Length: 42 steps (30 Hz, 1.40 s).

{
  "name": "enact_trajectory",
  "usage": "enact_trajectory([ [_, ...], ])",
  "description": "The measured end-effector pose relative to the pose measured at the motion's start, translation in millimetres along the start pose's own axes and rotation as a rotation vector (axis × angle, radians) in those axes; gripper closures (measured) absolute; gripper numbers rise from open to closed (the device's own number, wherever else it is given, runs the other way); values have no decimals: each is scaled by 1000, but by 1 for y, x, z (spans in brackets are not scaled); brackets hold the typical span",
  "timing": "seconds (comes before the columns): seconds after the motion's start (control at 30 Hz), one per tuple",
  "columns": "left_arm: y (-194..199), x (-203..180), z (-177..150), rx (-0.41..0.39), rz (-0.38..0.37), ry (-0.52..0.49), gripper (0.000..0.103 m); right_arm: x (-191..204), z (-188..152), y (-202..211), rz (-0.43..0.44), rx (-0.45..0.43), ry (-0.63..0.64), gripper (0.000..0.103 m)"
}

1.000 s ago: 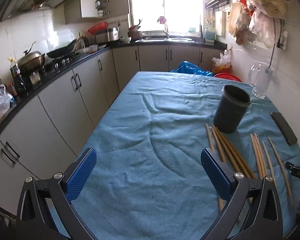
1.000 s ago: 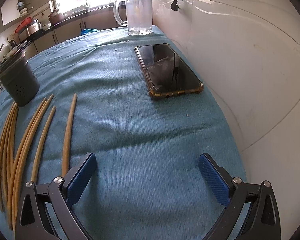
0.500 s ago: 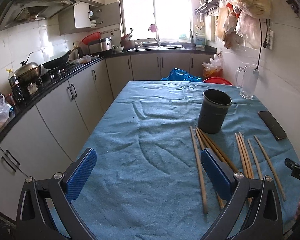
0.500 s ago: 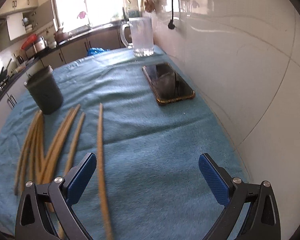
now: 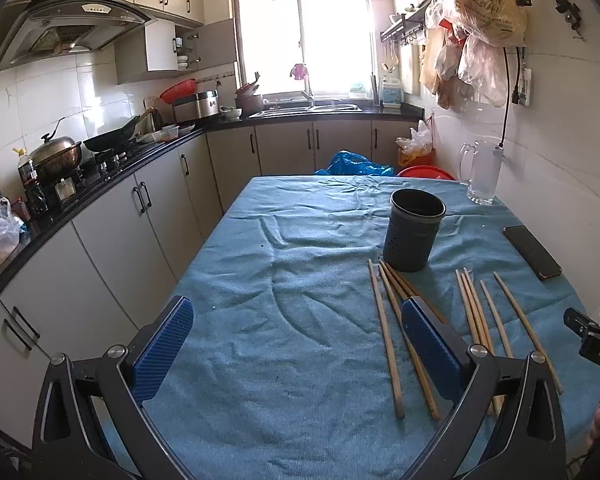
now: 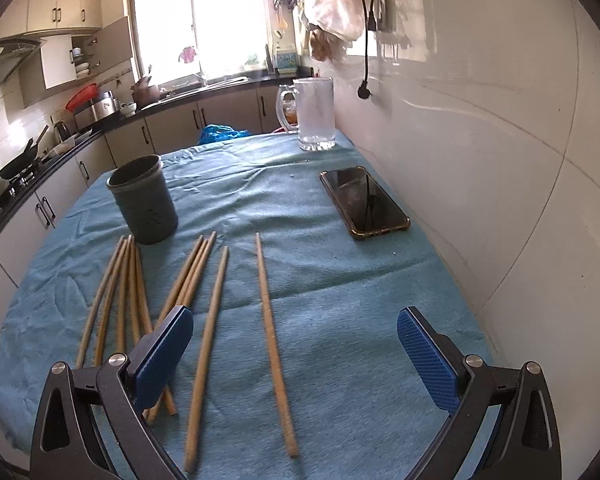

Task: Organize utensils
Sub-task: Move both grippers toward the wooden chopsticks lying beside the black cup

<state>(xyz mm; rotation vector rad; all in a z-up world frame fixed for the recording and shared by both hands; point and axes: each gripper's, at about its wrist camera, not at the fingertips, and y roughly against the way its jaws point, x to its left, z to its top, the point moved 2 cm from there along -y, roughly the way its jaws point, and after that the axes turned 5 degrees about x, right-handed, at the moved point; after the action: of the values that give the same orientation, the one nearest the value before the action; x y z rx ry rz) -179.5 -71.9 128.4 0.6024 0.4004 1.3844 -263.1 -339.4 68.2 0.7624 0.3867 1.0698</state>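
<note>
The long wooden chopsticks (image 6: 270,312) are lying loose on the blue-clothed table (image 6: 340,280) near the dark cylindrical holder (image 6: 144,200). Both the left hand-held gripper (image 5: 296,348) and right hand-held gripper (image 6: 296,354) are being held wide open and empty; a first pickup is probably being lined up.

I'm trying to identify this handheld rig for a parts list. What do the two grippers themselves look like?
Both look alike. The left gripper and right gripper each have a black frame with triangular cut-outs, silver round bolt heads at the joints, and two fingers faced with blue ribbed pads. In the left view, the right gripper's black side carries a white marking, seemingly "D45". No cables or sleeves show.
</note>
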Motion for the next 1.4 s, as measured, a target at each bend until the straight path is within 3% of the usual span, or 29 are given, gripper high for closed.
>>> enact_trajectory([
  [0.63, 16, -2, -10, -26, -8, -12, 0, 36, -10, 30, -66, -57, 132, 0],
  [1.4, 29, 7, -19, -36, -33, 15, 0, 37, -19, 41, -96, -58, 137, 0],
])
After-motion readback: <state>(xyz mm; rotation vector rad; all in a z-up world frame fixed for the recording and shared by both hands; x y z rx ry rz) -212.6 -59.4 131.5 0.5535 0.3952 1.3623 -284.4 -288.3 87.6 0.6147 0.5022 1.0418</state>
